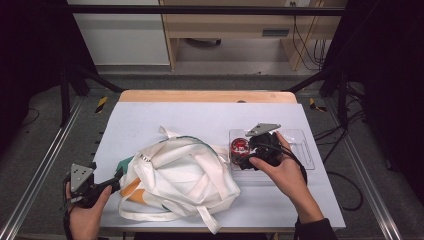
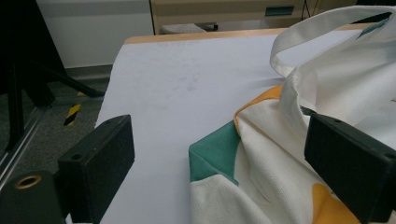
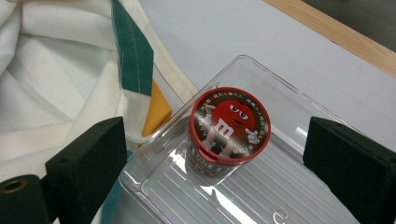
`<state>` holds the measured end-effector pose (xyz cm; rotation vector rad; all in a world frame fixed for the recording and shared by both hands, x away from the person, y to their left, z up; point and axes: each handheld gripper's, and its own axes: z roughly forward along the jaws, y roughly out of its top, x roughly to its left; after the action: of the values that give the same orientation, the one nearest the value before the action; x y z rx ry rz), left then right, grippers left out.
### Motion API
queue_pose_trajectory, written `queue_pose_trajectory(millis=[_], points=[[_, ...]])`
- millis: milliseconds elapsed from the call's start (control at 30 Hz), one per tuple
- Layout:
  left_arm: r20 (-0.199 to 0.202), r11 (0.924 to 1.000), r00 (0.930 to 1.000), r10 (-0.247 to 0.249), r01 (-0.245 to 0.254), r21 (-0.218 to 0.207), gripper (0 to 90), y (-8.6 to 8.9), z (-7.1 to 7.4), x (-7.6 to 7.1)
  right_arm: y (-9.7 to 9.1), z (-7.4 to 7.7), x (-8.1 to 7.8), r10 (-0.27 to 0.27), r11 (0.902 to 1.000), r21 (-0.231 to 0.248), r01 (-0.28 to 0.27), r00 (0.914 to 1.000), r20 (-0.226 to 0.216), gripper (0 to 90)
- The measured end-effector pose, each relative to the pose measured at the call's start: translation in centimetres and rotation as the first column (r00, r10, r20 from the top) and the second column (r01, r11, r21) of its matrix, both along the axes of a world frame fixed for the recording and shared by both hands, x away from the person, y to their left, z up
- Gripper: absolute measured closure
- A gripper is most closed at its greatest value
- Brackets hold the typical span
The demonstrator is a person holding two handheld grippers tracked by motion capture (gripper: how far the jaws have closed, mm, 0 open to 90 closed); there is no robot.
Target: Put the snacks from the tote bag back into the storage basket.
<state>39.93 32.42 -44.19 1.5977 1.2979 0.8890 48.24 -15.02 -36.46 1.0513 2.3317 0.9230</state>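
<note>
White table covering carries a crumpled tote bag with the open left gripper straddling its near-left corner, while the right gripper, open and empty, hovers over the candy tub in the clear tray, likely needing to descend and close.

Cream tote bag with teal and orange patches; red-lidded tub, apparently brown-sided, cartoon-printed.

The candy tub's red lid bears the white "m" of M&M's.
</note>
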Motion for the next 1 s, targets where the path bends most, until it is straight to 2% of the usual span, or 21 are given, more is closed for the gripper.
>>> queue_pose_trajectory(millis=[167, 300, 433, 600, 700, 1000], points=[[0.000, 1.0000, 1.0000, 0.000, 0.000, 0.000, 8.5, 0.0, 0.0, 0.0, 0.3, 0.4, -0.6, -0.042, 0.9982, 0.044, 0.041, 0.9986, 0.032, 6.6], [0.001, 1.0000, 1.0000, -0.001, 0.001, -0.001, 8.5, 0.0, 0.0, 0.0, 0.4, 0.9, -1.0, -0.094, 0.9912, 0.099, 0.088, 0.9938, 0.059, 6.1], [0.001, 1.0000, 1.0000, 0.000, 0.000, 0.001, 8.5, 0.1, 0.0, 0.0, 0.6, 1.3, -1.2, -0.139, 0.9840, 0.123, 0.128, 0.9866, 0.085, 5.7], [0.002, 1.0000, 1.0000, 0.000, 0.000, -0.001, 8.5, 0.1, 0.0, 0.0, 0.4, 1.5, -1.4, -0.222, 0.9642, 0.172, 0.202, 0.9691, 0.108, 6.2], [0.003, 1.0000, 1.0000, -0.001, 0.001, -0.001, 8.5, 0.1, 0.1, 0.0, 0.2, 1.6, -1.4, -0.229, 0.9629, 0.172, 0.208, 0.9670, 0.113, 6.1], [0.008, 1.0000, 1.0000, 0.002, -0.002, -0.008, 8.4, 0.3, 0.1, 0.0, -1.3, 1.9, -1.9, -0.262, 0.9503, 0.204, 0.235, 0.9579, 0.117, 6.4]])
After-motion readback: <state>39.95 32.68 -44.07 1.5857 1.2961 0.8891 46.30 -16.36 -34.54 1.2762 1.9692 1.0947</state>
